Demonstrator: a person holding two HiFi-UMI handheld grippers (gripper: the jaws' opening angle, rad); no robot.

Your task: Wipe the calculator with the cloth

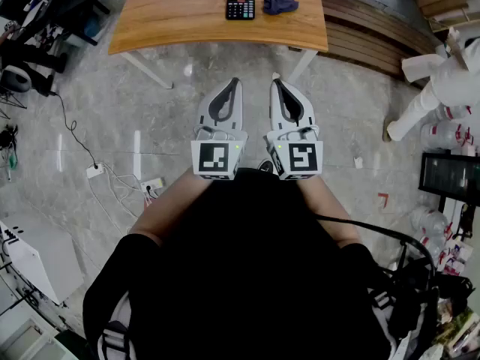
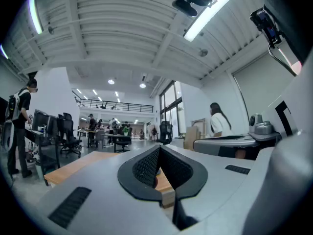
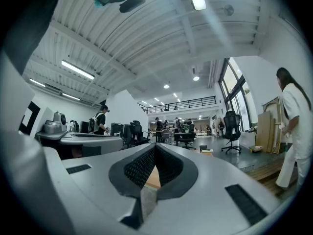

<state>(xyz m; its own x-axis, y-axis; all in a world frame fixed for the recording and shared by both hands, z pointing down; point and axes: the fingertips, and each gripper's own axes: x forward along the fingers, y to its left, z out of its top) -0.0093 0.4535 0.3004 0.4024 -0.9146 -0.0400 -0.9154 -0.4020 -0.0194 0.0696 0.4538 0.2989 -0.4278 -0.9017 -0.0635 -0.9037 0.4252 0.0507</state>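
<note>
1. Head view, looking steeply down: a light brown wooden table with white legs stands on a grey marbled floor at the top of the picture.
2. A black rectangular calculator with pale keys lies flat on the table. A crumpled dark blue cloth lies just to its right, close by but apparently not touching it.
3. The left gripper and the right gripper, both white with black inner pads, are held side by side over the floor. They point toward the table and are well short of it.
4. Each gripper has a cube with black and white square markers at its rear, left and right, close to the person's black-clad body.
5. Left gripper view: the jaw tips meet at the front, with only an eye-shaped gap behind them, and nothing is between them. A strip of the wooden table shows beyond.
6. Right gripper view: the jaws are likewise closed tip to tip and hold nothing.
7. A white power strip with trailing cables lies on the floor to the left.
8. A person in white clothing stands at the right edge of the head view.
9. Both gripper views show a large office behind, with black chairs, desks and ceiling strip lights.
</note>
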